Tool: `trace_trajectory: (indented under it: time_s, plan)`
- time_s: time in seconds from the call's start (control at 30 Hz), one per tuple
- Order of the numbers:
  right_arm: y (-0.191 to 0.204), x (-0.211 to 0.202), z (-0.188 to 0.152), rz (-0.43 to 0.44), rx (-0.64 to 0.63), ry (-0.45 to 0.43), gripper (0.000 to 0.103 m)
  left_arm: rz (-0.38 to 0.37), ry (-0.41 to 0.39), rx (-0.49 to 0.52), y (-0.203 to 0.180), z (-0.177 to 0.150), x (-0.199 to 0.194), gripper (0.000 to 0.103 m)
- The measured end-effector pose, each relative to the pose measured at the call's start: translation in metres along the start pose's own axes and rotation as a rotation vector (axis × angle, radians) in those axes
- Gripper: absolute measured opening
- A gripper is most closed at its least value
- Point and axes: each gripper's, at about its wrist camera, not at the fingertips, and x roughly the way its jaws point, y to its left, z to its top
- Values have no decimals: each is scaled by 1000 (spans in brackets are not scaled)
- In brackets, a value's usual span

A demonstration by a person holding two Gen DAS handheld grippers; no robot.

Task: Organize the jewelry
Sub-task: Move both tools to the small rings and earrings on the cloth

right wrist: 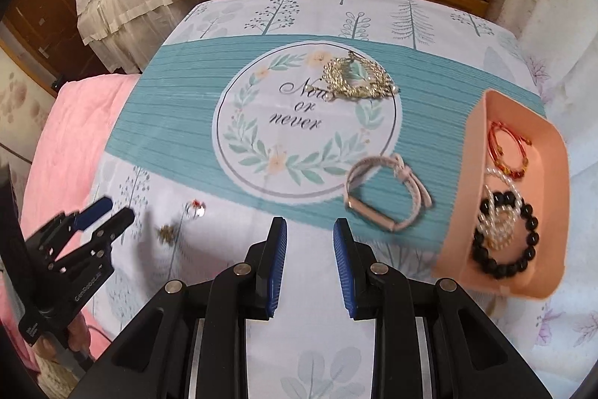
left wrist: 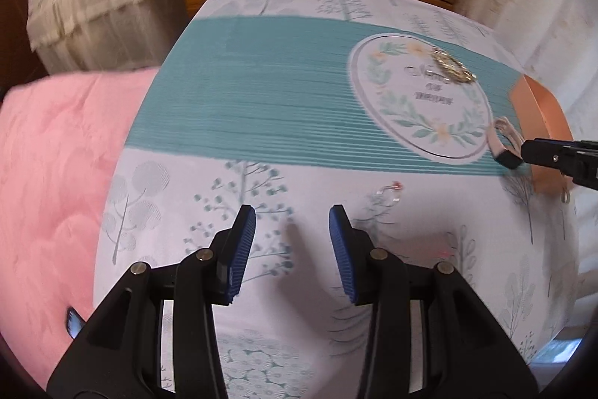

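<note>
Nearest the right gripper (right wrist: 309,242), just ahead and a little to the right of its fingertips, a pale pink braided bracelet (right wrist: 385,193) with a metal bar lay flat on the tree-print cloth (right wrist: 231,6), at the edge of the teal stripe; its long axis ran on a slant from near-left to far-right, so the loop lay across the line of the fingers. That gripper's blue-padded jaws stood partly open with nothing between them and touching nothing. To its right, just beside the bracelet, sat the peach tray (right wrist: 471,174), already holding a black bead bracelet (right wrist: 504,238), a string of pearls (right wrist: 502,200) and a red cord bracelet (right wrist: 508,152). The right gripper was plainly the nearer of the two to the braided bracelet and to the tray. On the left, the left gripper (left wrist: 292,223) also stood partly open and empty, above bare cloth; a small clear ring with a red stone (right wrist: 195,208) lay ahead and to its right, with a small gold piece (right wrist: 164,232), too blurred to name, near it. Farthest off, on the printed round emblem (right wrist: 299,122), lay a gold leaf-shaped ornament (right wrist: 358,77), well apart from both grippers. I judged the braided bracelet the right gripper's likely next pick, the ring the left's.
</note>
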Motion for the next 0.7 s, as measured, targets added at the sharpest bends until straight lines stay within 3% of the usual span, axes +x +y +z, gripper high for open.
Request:
trace_trajectory:
  time_s: [0.17,0.3,0.47,0.7]
  plan:
    - [9,23,20,23,0,51,26,-65,59,-106,31,-1,16,38]
    - [27,35,24,76,-31,77,26,-120,84,-120,35,-2,21,38]
    - [61,52,22,187,-87,139,26,-222,93,-89,25,-3,18,38]
    - [97,76,23,216,-137,162,26,-235,96,21,3,-13,12,38]
